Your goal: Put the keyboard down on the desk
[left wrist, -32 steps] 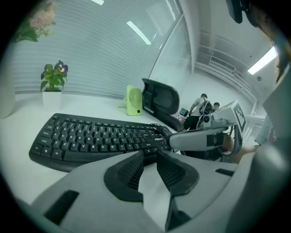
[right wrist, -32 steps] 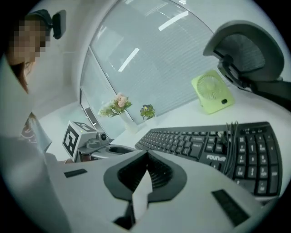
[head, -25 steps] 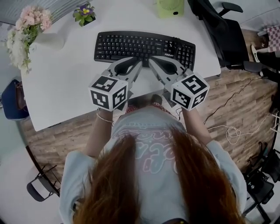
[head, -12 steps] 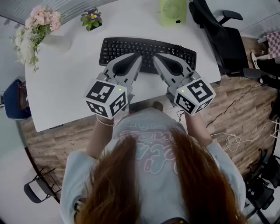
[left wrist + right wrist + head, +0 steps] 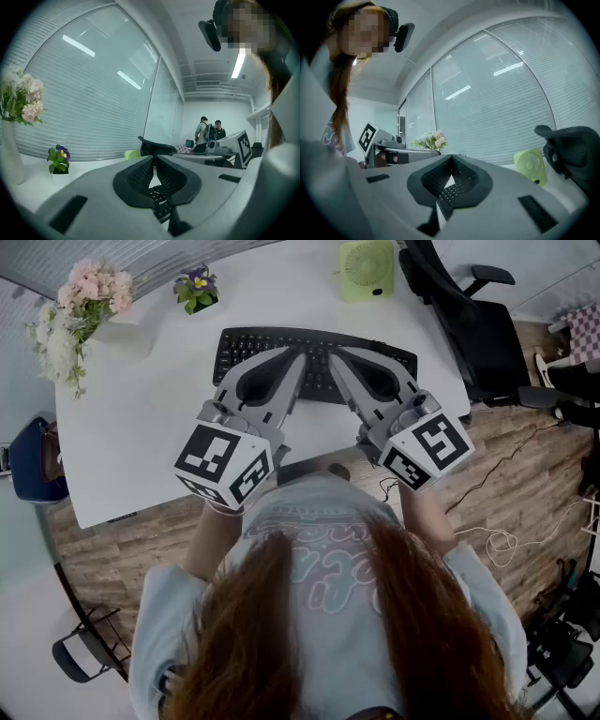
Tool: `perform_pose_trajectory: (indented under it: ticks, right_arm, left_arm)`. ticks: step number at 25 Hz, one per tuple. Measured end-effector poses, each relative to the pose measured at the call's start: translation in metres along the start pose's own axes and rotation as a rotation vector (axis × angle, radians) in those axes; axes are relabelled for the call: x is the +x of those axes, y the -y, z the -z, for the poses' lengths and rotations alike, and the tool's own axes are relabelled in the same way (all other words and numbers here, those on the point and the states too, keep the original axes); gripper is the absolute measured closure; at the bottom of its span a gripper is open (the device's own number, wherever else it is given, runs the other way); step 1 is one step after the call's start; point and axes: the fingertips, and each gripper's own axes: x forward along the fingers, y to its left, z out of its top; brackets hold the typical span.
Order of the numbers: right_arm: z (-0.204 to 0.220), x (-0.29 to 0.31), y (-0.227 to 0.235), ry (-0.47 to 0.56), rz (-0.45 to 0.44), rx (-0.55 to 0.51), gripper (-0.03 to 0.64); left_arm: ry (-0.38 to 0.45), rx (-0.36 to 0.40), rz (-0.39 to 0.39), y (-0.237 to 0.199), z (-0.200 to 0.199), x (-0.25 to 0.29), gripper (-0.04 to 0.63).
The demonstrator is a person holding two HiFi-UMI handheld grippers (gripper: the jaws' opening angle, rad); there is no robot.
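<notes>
**Keyboard flat on the desk, both grippers clenched over it**

I see the keyboard [image 5: 317,341] lying flat on the white desk [image 5: 141,427], its long side running across in front of me. My left gripper [image 5: 299,353] and right gripper [image 5: 334,355] angle in over the keyboard's middle, their tips close together above the keys. The marker cubes hang over the desk edge nearest the keyboard.

In the left gripper view the left gripper [image 5: 153,158] has its tips pressed together with nothing between them. A patch of keyboard [image 5: 159,204] shows through the gap below the tips. The right gripper [image 5: 451,157] in its own view is clenched the same way, with keys [image 5: 449,192] showing through its opening. I can't tell whether either gripper touches the keys.

Beyond the keyboard's far edge stands a green fan [image 5: 367,270]. Off the keyboard's right end is a black chair [image 5: 478,324].
</notes>
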Motion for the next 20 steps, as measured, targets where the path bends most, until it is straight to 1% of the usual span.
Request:
perform_pose_trajectory:
  ticks: [4,10,16,20]
  right_arm:
    - [-0.015,-0.003,-0.004,0.036,-0.004,-0.019,0.614]
    - [-0.039,-0.012,-0.009,0.102,-0.003,-0.037,0.614]
    - [-0.042,-0.011,-0.013,0.103,-0.006,-0.05,0.614]
    - [-0.04,-0.008,-0.013,0.103,0.002,-0.063,0.614]
  left_arm:
    - [0.055,0.018,0.012,0.006,-0.017,-0.004,0.577]
    - [0.099,0.039,0.016,0.009,-0.033,-0.008,0.578]
    - [0.126,0.053,0.021,0.011,-0.04,-0.011,0.578]
    - [0.132,0.05,0.018,0.007,-0.038,-0.009,0.578]
